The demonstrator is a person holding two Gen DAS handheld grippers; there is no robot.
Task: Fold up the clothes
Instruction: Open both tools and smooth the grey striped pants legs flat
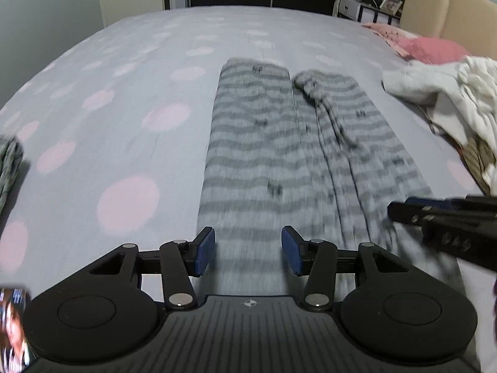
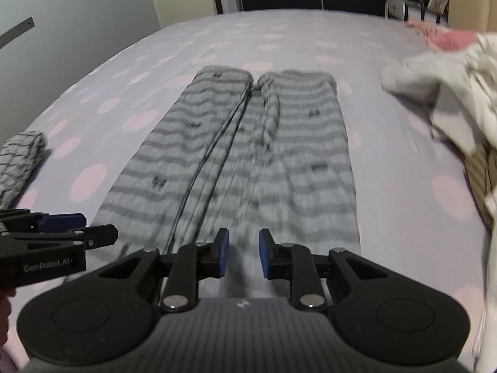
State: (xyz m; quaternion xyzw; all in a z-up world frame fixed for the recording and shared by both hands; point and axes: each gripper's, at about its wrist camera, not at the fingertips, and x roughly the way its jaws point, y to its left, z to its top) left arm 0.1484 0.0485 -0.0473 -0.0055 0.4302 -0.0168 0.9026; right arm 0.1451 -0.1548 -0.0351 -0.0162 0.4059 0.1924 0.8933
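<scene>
A grey striped garment (image 1: 264, 143) lies lengthwise on the bed, both long sides folded in towards its middle; the right wrist view shows the same garment (image 2: 248, 155) with a twisted sleeve along the centre. My left gripper (image 1: 248, 248) hovers over its near end, left half, open with nothing between the blue pads. My right gripper (image 2: 243, 255) is over the near end too, its jaws a narrow gap apart and empty. Each gripper shows in the other's view: the right gripper (image 1: 403, 211) at the right, the left gripper (image 2: 93, 230) at the left. Motion blur softens the cloth.
The bedsheet (image 1: 124, 93) is lilac with pink dots. A pile of white clothes (image 1: 450, 93) and a pink pillow (image 1: 435, 48) lie at the right. A folded grey checked piece (image 2: 18, 161) sits at the left edge. Dark wardrobe doors stand beyond the bed.
</scene>
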